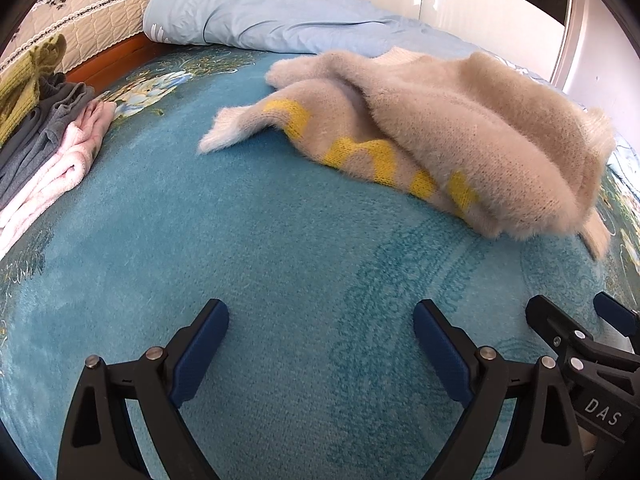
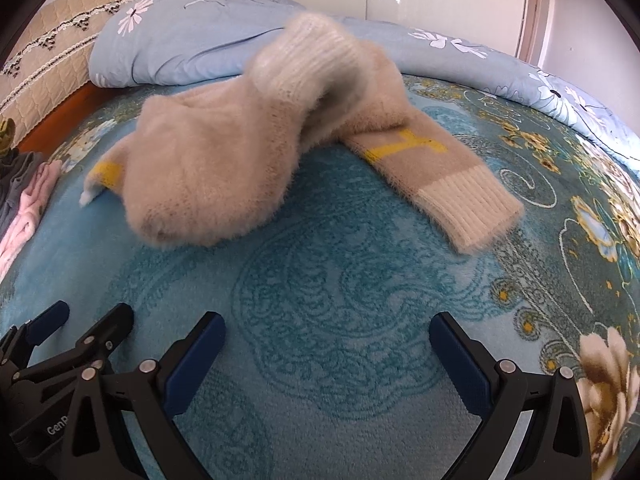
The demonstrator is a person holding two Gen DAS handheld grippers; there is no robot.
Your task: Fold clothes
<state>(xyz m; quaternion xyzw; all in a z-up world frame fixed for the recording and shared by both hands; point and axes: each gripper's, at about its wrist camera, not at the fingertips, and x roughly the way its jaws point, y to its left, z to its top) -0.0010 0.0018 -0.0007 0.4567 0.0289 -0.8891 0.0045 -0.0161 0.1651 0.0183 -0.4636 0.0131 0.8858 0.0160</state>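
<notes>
At far left, a pile of folded clothes (image 1: pixel 48 148) in green, grey and pink lies at the edge of the bed's teal blanket (image 1: pixel 248 248). The left tool (image 1: pixel 320 332) and, beside it, the right tool (image 2: pixel 326 334) hover side by side above the blanket, both with fingers spread and holding nothing. Beyond them a fluffy beige sweater (image 1: pixel 440 132) with yellow markings lies crumpled on the blanket, near a pale blue duvet (image 2: pixel 192 36).

A rumpled beige sweater (image 1: pixel 440 140) lies on the teal bed (image 1: pixel 240 240) at upper right. The left tongs (image 1: pixel 320 344) gape at bottom centre. Folded clothes (image 1: pixel 48 140) sit at left.
</notes>
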